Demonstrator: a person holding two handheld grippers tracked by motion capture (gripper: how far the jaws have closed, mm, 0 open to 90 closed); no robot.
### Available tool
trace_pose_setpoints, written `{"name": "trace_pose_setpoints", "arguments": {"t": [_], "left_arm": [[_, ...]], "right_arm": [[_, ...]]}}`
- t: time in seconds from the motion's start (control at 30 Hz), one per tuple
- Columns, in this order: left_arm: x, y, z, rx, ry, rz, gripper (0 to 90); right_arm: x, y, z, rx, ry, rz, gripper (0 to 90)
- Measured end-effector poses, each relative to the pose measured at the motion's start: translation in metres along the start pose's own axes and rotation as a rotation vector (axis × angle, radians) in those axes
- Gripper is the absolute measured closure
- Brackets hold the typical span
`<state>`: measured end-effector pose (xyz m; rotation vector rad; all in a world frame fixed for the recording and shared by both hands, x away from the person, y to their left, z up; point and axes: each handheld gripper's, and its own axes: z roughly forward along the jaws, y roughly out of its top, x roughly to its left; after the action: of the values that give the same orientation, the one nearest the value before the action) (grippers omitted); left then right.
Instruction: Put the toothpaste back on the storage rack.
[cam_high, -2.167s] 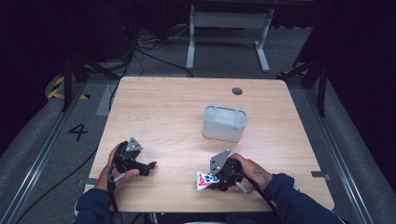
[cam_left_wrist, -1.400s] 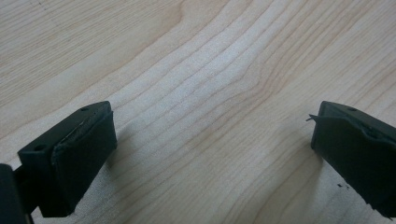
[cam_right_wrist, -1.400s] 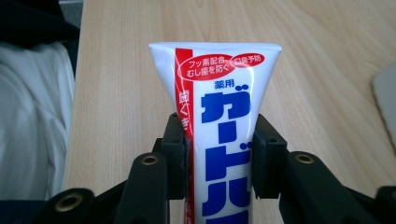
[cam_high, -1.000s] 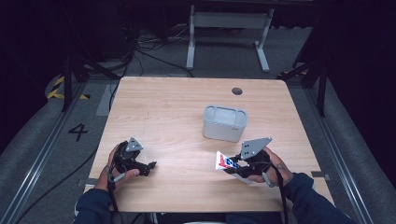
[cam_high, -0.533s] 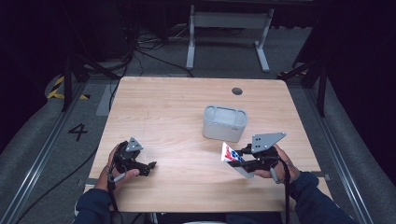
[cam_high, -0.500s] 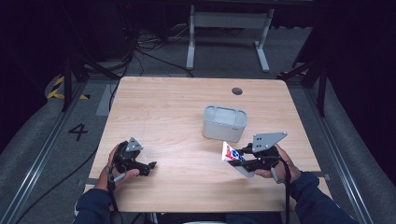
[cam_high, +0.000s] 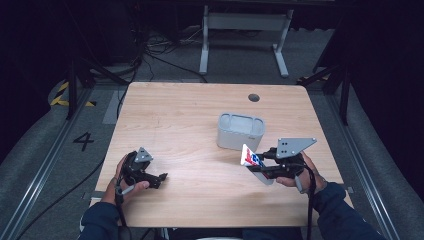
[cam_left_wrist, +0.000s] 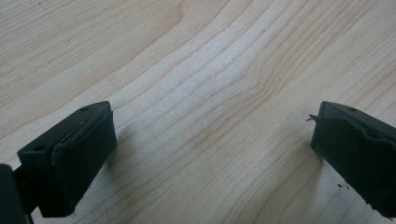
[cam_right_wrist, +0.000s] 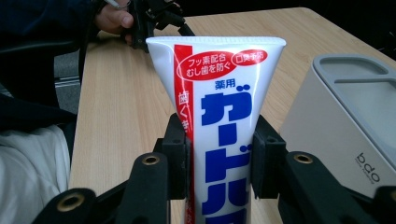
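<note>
High view: a grey holder (cam_high: 241, 131) stands right of centre on the worktop (cam_high: 190, 115), just above the toothpaste tube (cam_high: 251, 157) at lower right. The right claw (cam_high: 263, 167) is clamped on the tube, its long axis running up-left, flat crimped end uppermost. The left claw (cam_high: 159, 179), lower left, rests jaws apart, well clear.
</note>
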<state>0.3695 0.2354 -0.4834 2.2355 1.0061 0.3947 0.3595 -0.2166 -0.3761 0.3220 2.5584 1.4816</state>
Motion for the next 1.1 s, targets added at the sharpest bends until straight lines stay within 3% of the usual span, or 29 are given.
{"name": "trace_pose_setpoints", "arguments": {"t": [1.1], "left_arm": [[0.000,0.000,0.000,0.001,0.002,0.000,0.5]], "right_arm": [[-0.011,0.028,-0.010,-0.068,-0.060,-0.030,65.2]]}}
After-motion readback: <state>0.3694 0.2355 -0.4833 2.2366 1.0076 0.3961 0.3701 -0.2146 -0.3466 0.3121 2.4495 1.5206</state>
